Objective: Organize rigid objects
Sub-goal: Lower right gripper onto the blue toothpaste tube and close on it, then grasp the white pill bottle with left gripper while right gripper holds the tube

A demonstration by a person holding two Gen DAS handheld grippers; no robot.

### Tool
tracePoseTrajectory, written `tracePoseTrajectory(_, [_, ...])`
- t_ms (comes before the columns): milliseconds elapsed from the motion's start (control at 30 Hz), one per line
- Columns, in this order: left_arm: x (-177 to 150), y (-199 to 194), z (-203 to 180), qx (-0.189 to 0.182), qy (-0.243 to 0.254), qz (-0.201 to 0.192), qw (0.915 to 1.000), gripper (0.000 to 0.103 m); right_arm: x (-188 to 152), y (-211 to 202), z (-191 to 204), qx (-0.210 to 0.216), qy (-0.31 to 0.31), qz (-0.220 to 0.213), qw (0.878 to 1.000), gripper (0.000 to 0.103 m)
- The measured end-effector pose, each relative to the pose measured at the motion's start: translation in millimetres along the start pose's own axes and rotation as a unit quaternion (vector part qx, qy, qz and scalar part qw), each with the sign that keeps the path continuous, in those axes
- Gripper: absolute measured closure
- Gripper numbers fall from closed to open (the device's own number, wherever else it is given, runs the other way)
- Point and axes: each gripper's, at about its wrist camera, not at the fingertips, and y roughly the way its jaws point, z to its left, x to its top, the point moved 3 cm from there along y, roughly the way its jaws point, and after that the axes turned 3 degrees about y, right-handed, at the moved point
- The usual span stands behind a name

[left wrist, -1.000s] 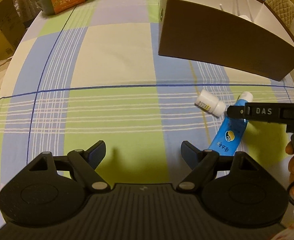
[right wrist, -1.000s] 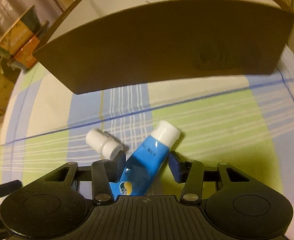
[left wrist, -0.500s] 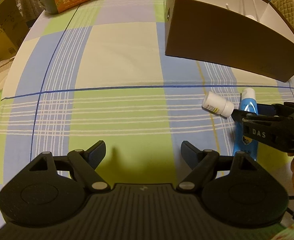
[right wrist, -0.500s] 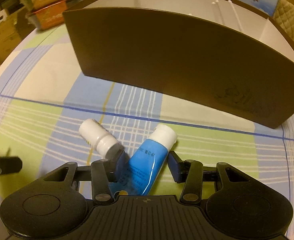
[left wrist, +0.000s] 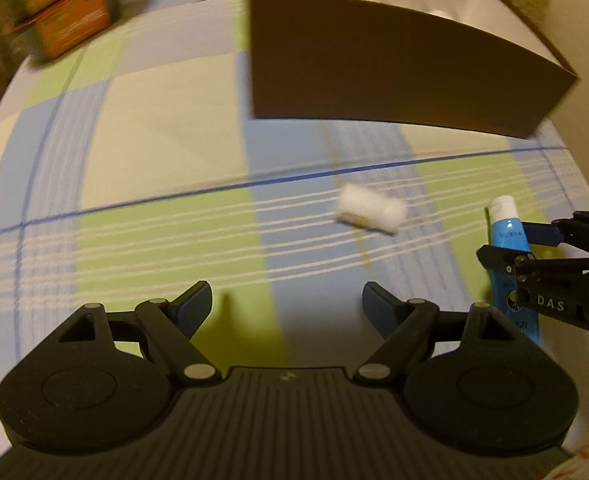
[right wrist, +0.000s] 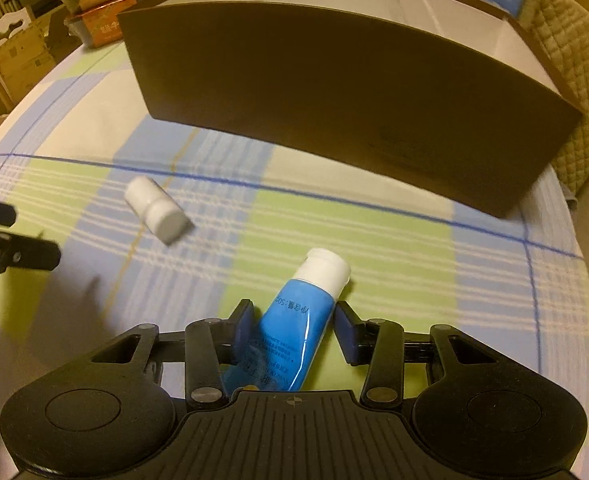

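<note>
Right wrist view: right tool low centre, its jaws just been closing around the blue tube, which lies on the checked table; left pad touching, right pad a sliver off. White bottle lies left of centre, brown box above. Left wrist view: left tool spread wide, nothing between.

The blue tube, white cap pointing away from me toward the brown box, lies on the checked counter between my right fingers, slightly askew. The small white bottle lies on its side well to the tube's left (blurred in my left view), apart from it. The box stands open-topped behind both.
</note>
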Motion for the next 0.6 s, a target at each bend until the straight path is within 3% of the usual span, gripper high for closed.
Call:
tracePoseTrajectory(133, [11,10,-22,-0.024,0.051,-0.018,0.9983,0.023,-10,-8,-16,0.000,0.025,-0.012,1.000,0.062])
tracePoseTrajectory(267, [26,28,-36,-0.026,0.097,-0.026,0.9946,0.023,-15,-13,-25,0.004,0.048,-0.021,0.999,0.062])
tracePoseTrajectory(433, [40,45,-37,-0.022,0.114,-0.034,0.9926,0.024,-18,-15,-22,-0.003,0.049,-0.027,0.998,0.060])
tracePoseTrajectory(533, [44,52,-39,-0.026,0.118,-0.034,0.9921,0.034,-22,-15,-16,-0.015,0.035,-0.035,0.999,0.056])
tracePoseTrajectory(600, [43,56,-41,-0.024,0.124,-0.033,0.9915,0.046,-24,-14,-14,-0.019,0.039,-0.040,0.998,0.053])
